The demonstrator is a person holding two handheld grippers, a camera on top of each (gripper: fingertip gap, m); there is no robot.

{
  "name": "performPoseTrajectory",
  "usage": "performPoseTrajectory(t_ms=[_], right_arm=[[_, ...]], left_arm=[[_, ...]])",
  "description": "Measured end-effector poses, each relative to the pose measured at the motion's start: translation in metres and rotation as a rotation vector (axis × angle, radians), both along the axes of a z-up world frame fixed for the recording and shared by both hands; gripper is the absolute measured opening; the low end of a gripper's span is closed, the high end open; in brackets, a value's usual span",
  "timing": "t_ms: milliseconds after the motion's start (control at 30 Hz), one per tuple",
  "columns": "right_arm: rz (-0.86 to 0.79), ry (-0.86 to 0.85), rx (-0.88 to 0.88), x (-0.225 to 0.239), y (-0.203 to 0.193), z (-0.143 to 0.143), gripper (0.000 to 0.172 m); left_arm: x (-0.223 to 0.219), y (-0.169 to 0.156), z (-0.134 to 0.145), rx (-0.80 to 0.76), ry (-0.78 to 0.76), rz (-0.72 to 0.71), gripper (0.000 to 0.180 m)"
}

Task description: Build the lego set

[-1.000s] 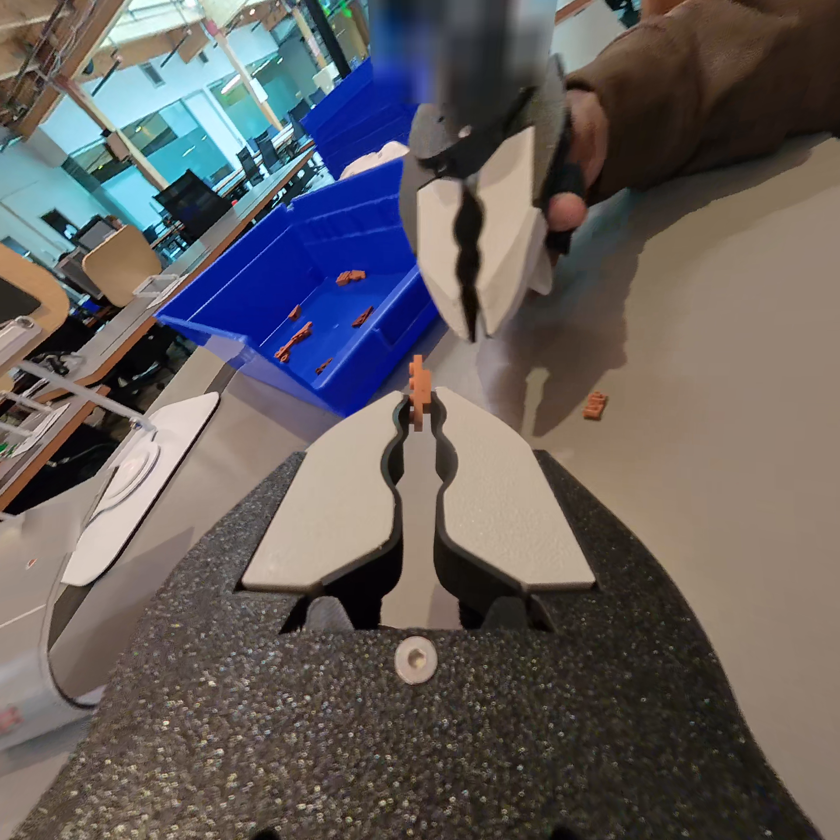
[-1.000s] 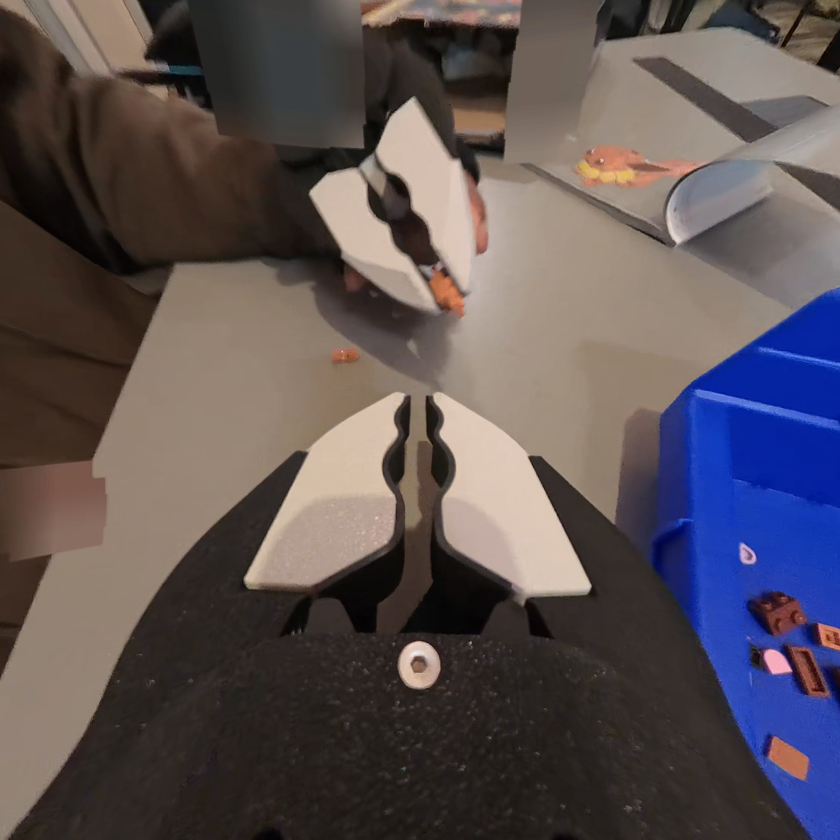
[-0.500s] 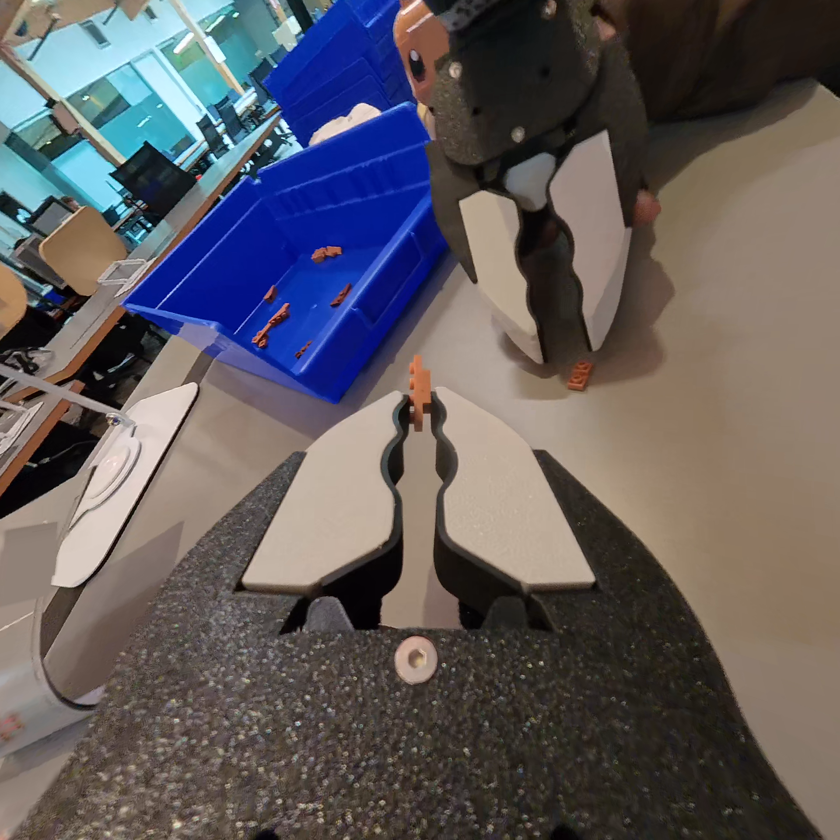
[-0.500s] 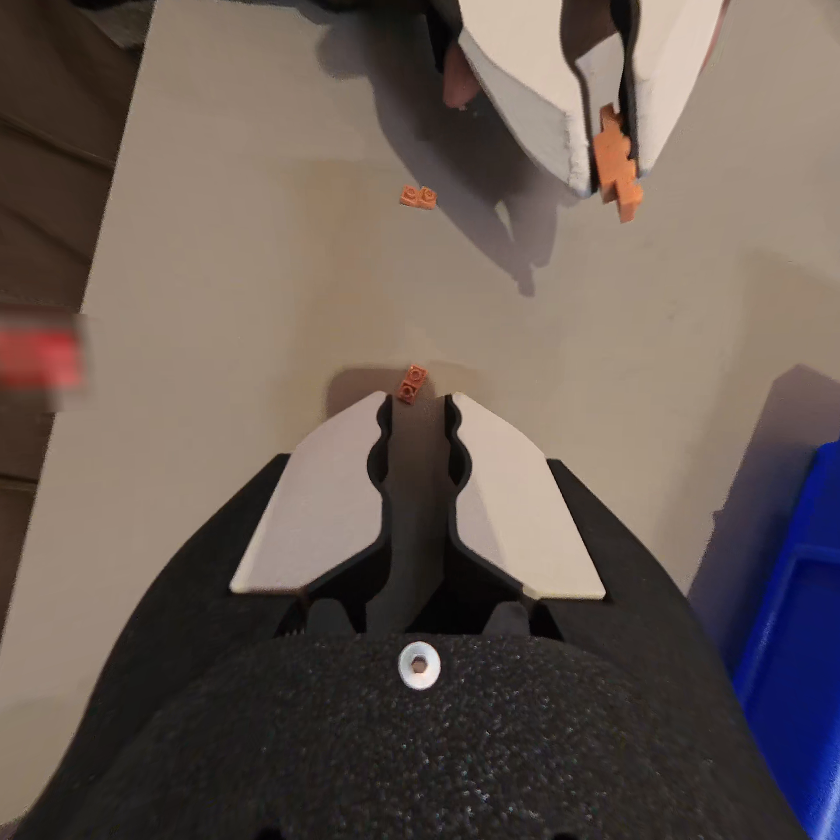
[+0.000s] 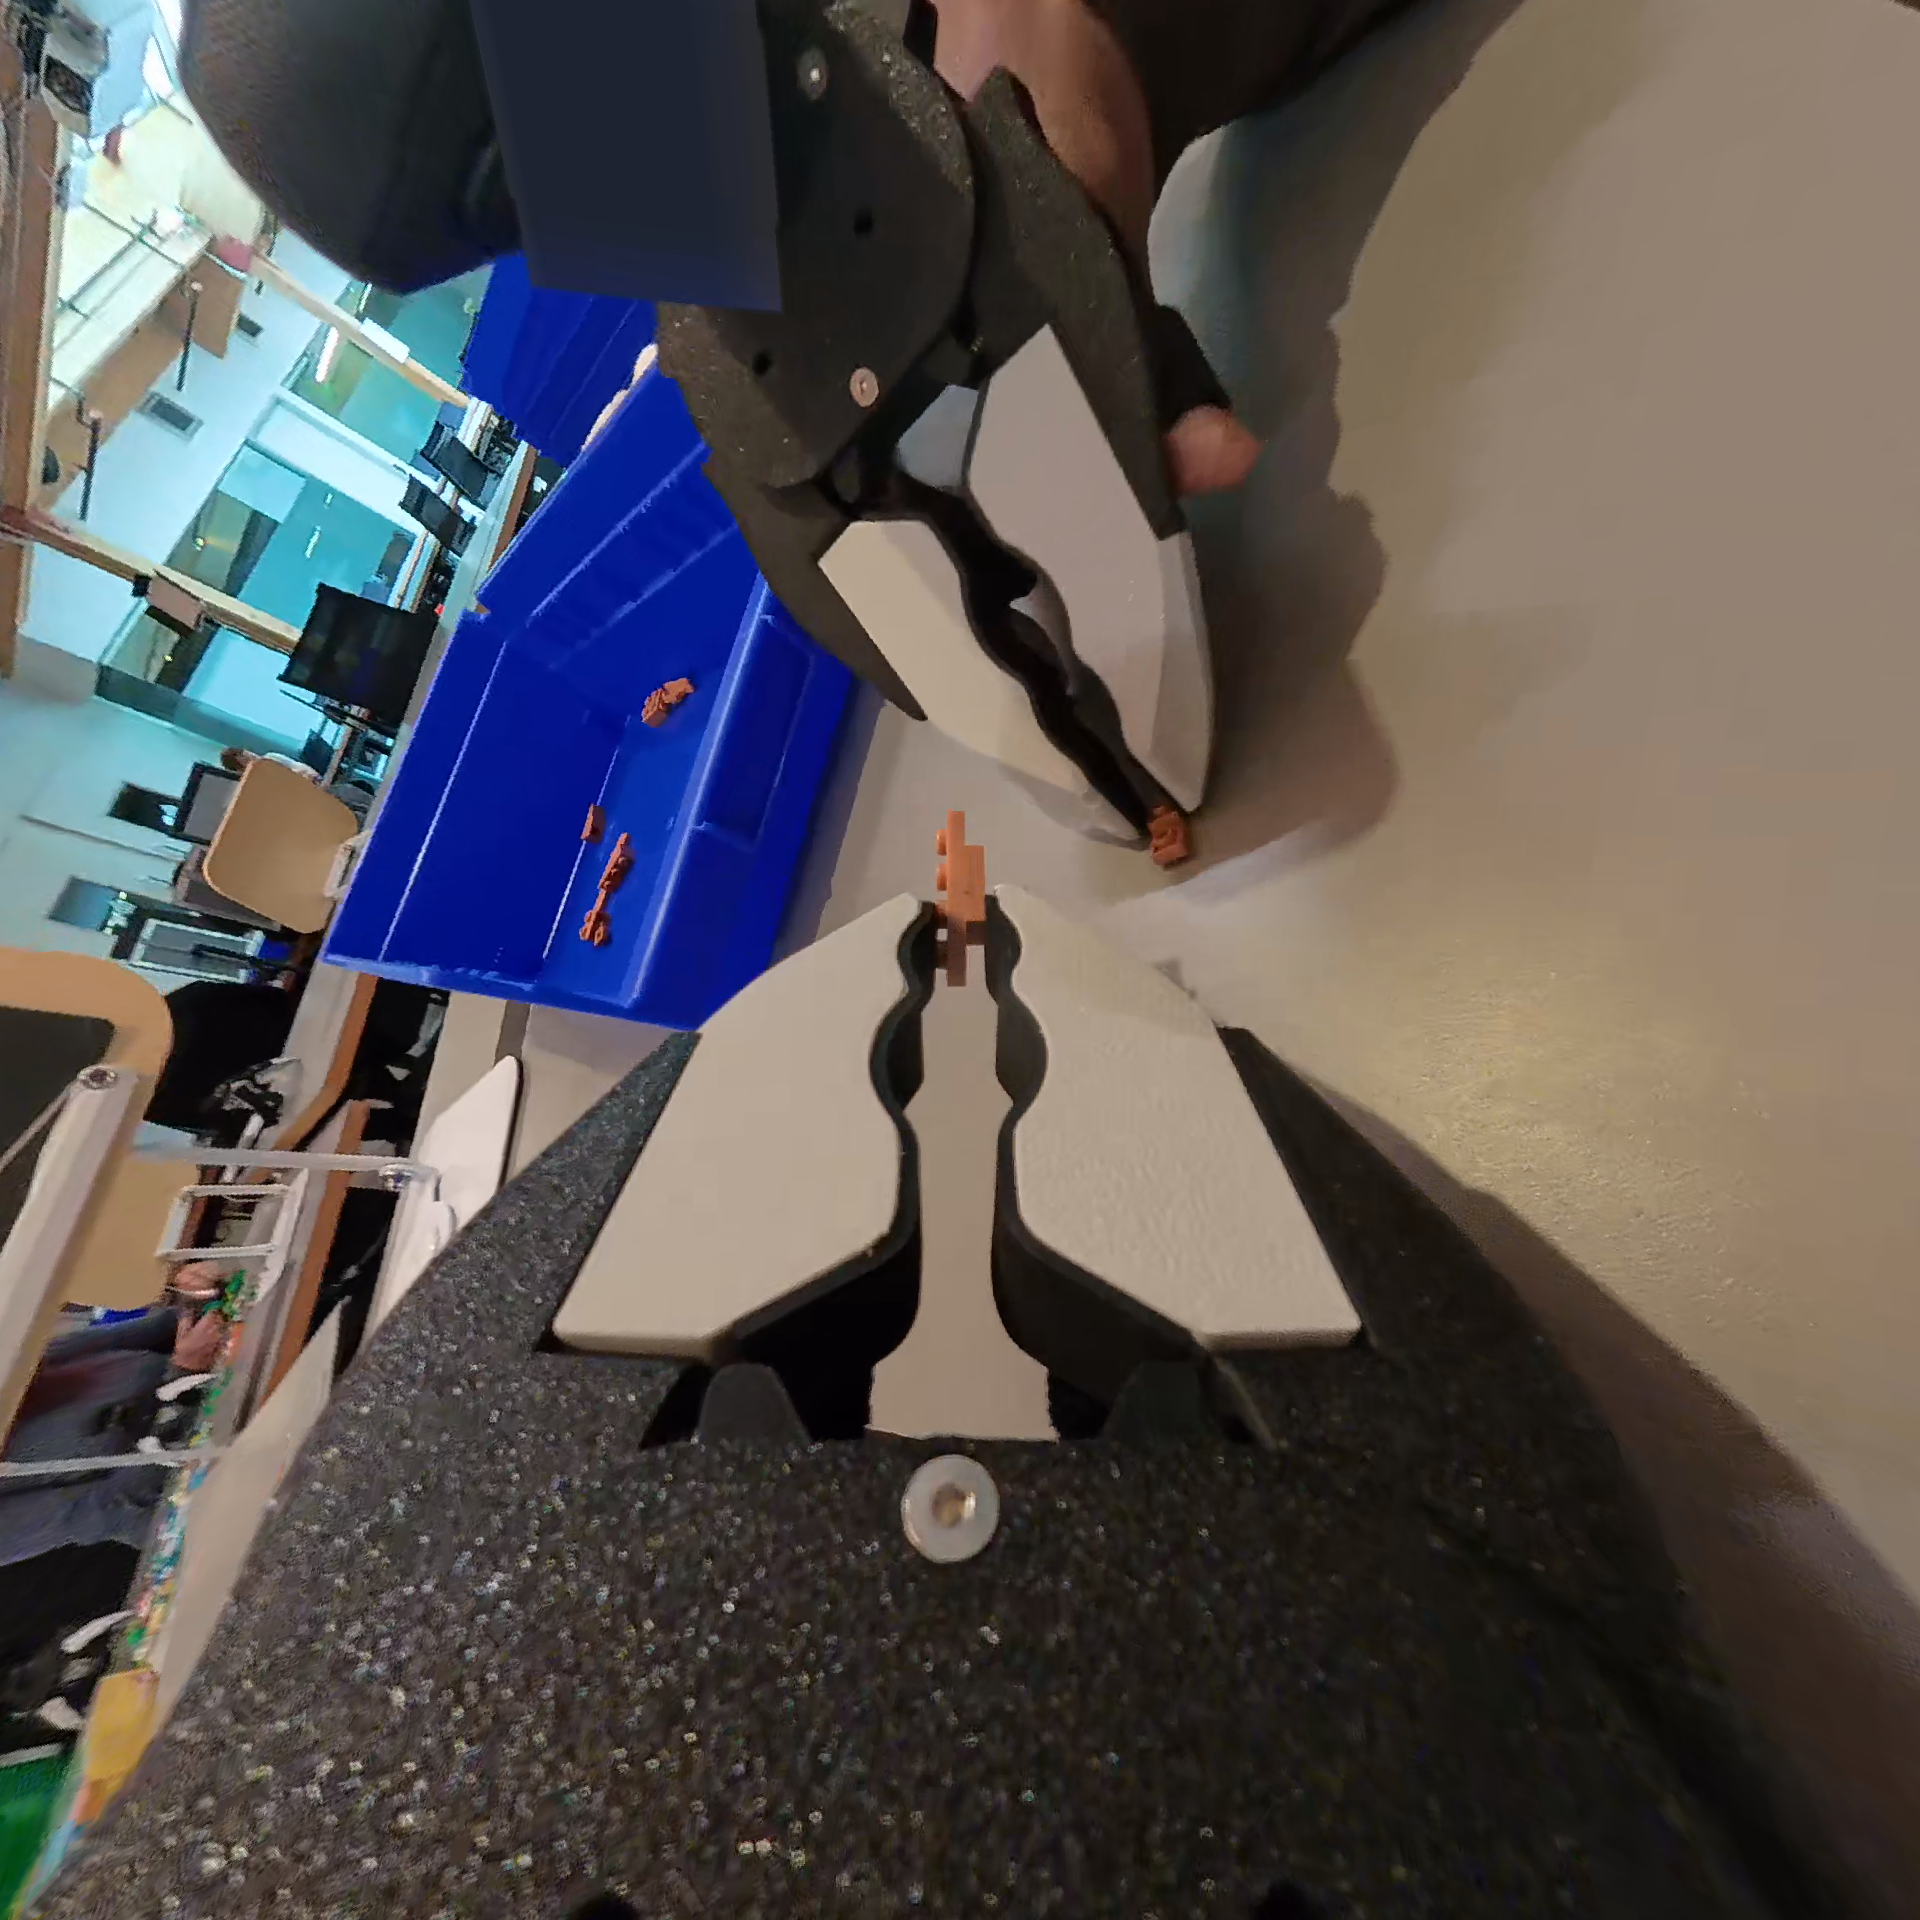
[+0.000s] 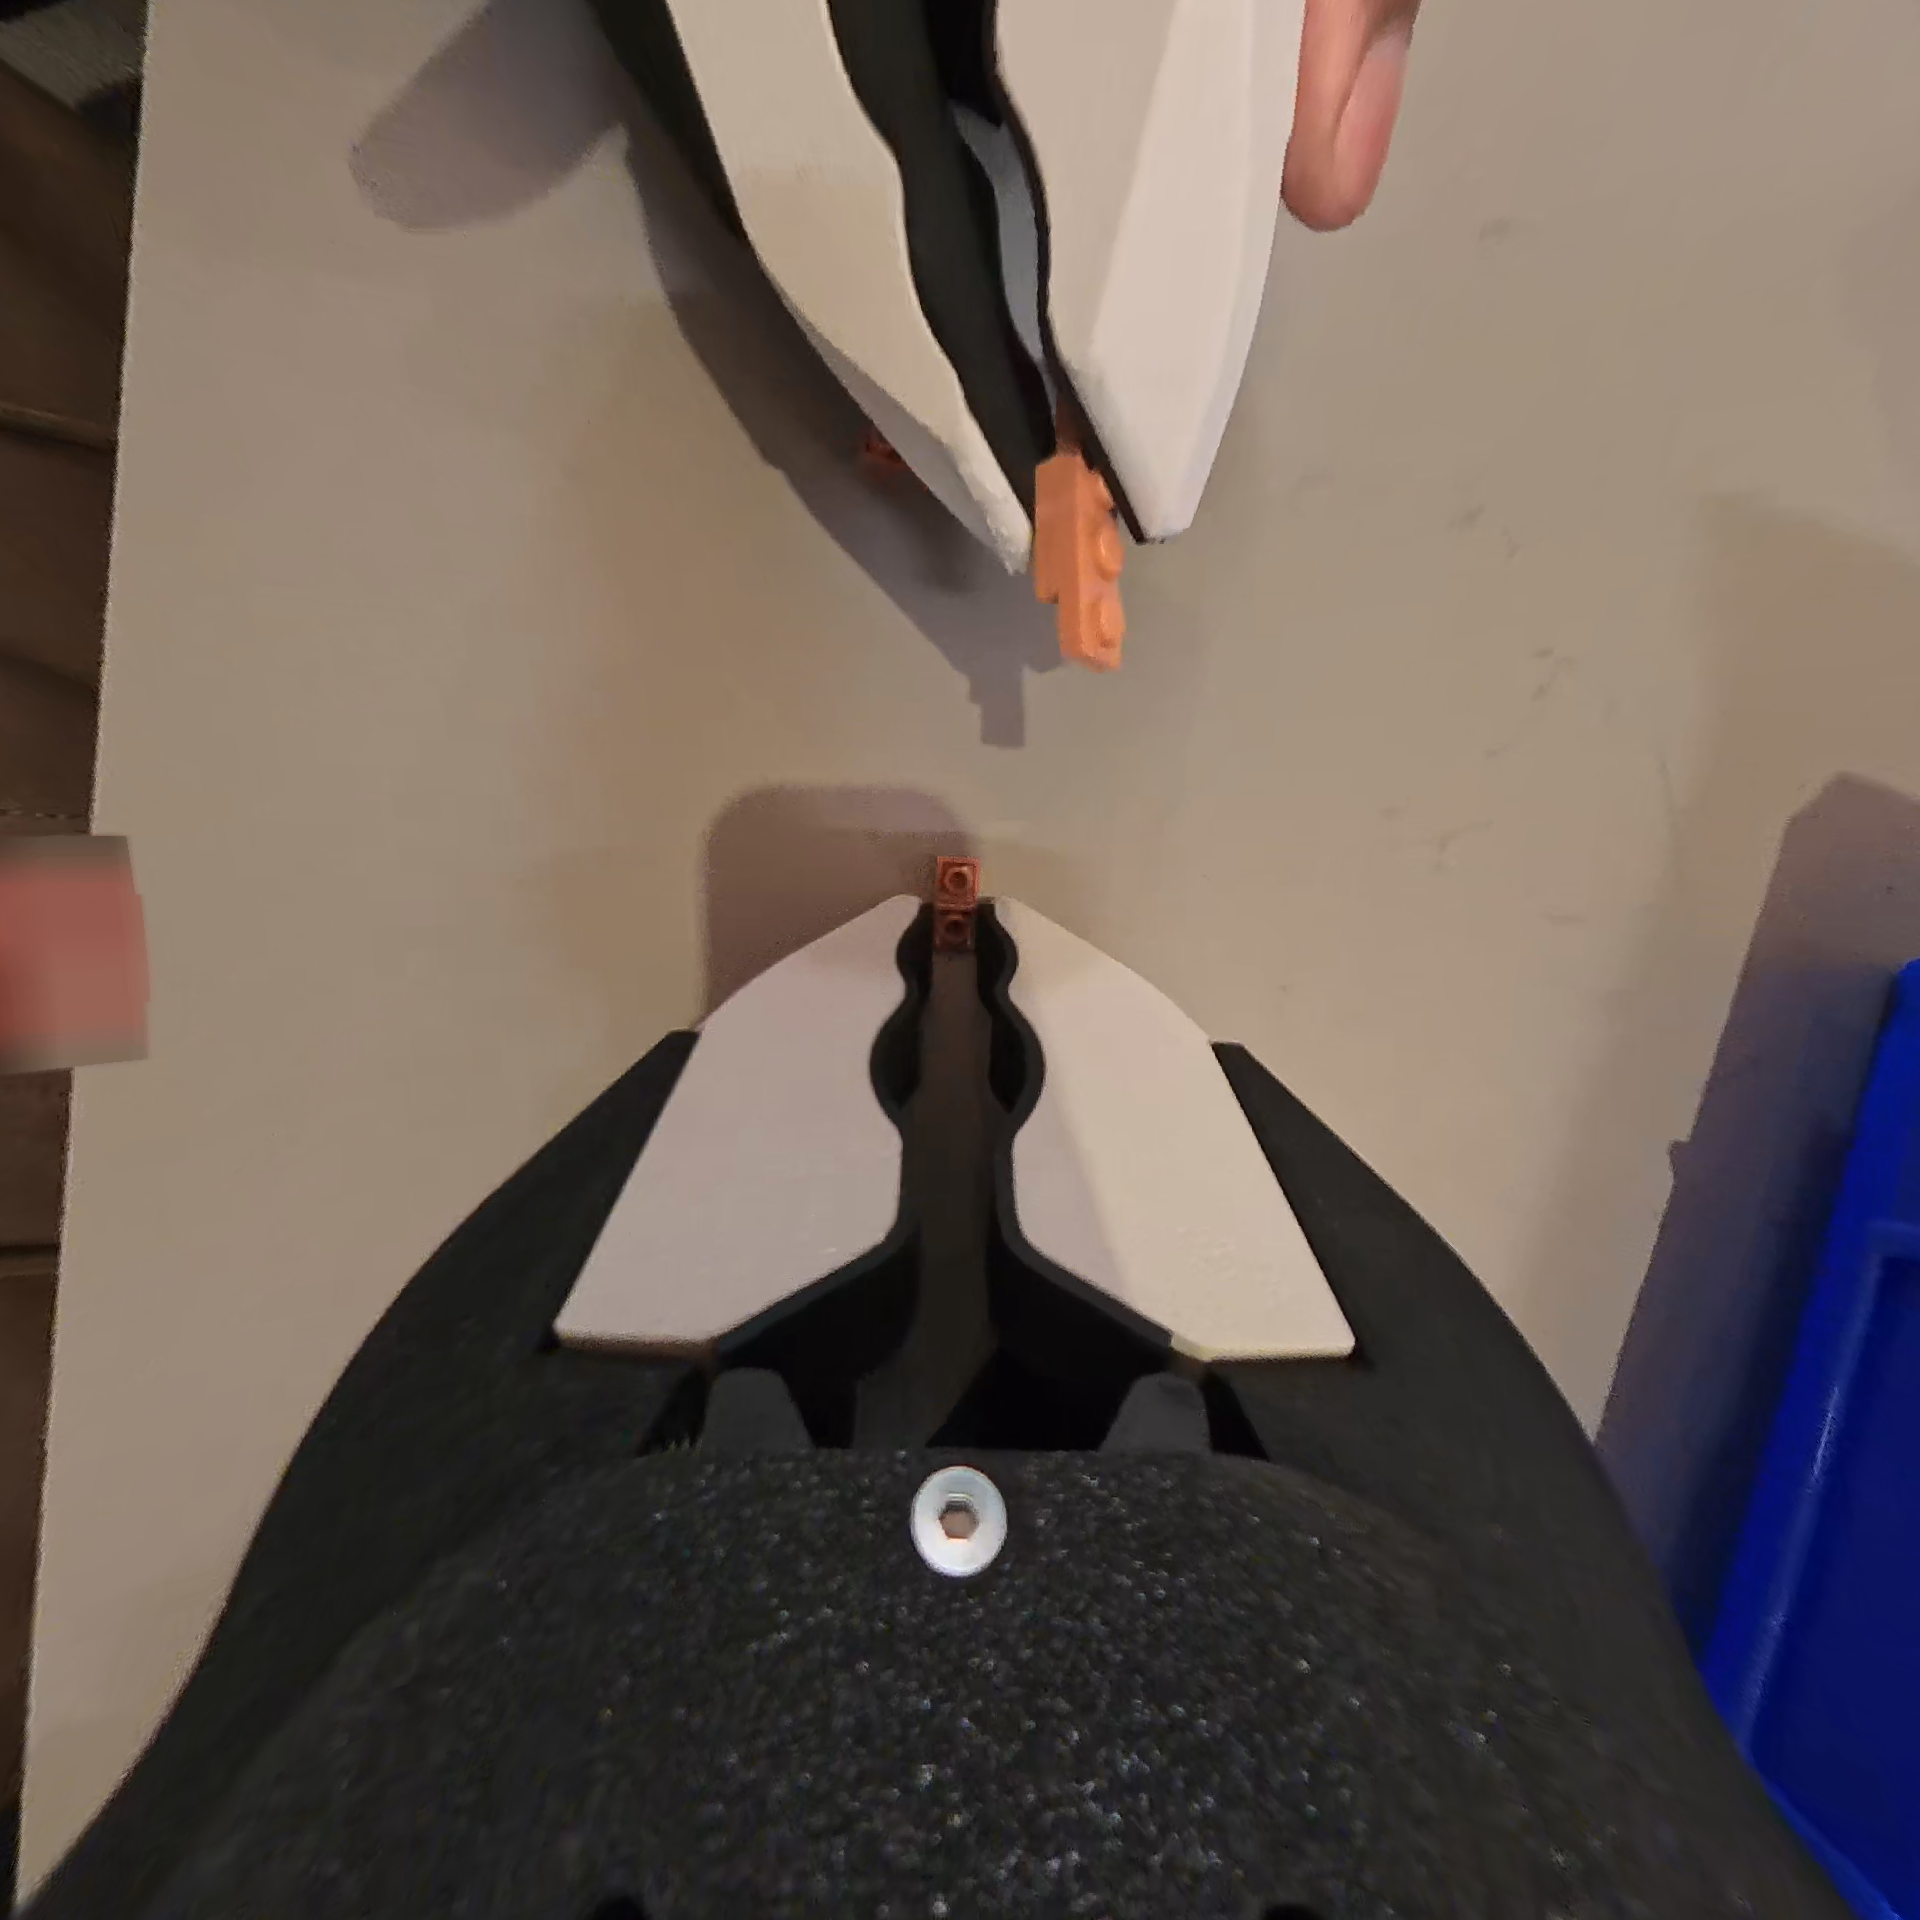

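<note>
On the grey counter (image 6: pixel 416 623), a small brown two-stud plate (image 6: pixel 956 902) lies flat with the right gripper (image 6: pixel 956 920) closed on its near end, jaws nearly together. Just beyond, the left gripper (image 5: pixel 961 914) has its jaws pinched on a stepped orange brick piece (image 5: pixel 958 883) that juts out past the tips. A blue bin (image 5: pixel 540 810) with more brown pieces (image 5: pixel 613 873) stands near.
</note>
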State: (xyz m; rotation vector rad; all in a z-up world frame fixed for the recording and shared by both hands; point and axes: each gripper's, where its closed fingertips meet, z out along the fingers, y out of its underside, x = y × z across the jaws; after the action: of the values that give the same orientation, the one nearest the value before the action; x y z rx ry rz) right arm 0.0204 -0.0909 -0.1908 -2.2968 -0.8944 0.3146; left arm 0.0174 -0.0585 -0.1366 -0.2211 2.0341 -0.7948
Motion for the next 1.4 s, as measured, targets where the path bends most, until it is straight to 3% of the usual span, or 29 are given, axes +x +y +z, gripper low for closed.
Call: performPoseTrajectory(t_ms=[100, 300, 433, 667, 1400], right_arm=[[0.007, 0.036, -0.009, -0.003, 0.0, 0.002, 0.007], [0.037, 0.34, -0.03, -0.011, -0.003, 0.025, 0.008], [0.044, 0.422, -0.041, -0.011, -0.004, 0.032, 0.007], [0.045, 0.434, -0.059, -0.01, -0.005, 0.031, 0.007], [0.018, 0.511, -0.056, -0.01, 0.002, 0.038, 0.007]], left_arm=[[-0.001, -0.003, -0.003, 0.055, -0.015, -0.013, 0.008], [-0.005, -0.013, -0.008, 0.175, -0.065, -0.056, 0.008], [-0.005, -0.02, -0.011, 0.259, -0.111, -0.073, 0.008], [-0.003, -0.025, -0.018, 0.343, -0.141, -0.089, 0.008], [0.003, -0.03, -0.017, 0.41, -0.207, -0.062, 0.011]])
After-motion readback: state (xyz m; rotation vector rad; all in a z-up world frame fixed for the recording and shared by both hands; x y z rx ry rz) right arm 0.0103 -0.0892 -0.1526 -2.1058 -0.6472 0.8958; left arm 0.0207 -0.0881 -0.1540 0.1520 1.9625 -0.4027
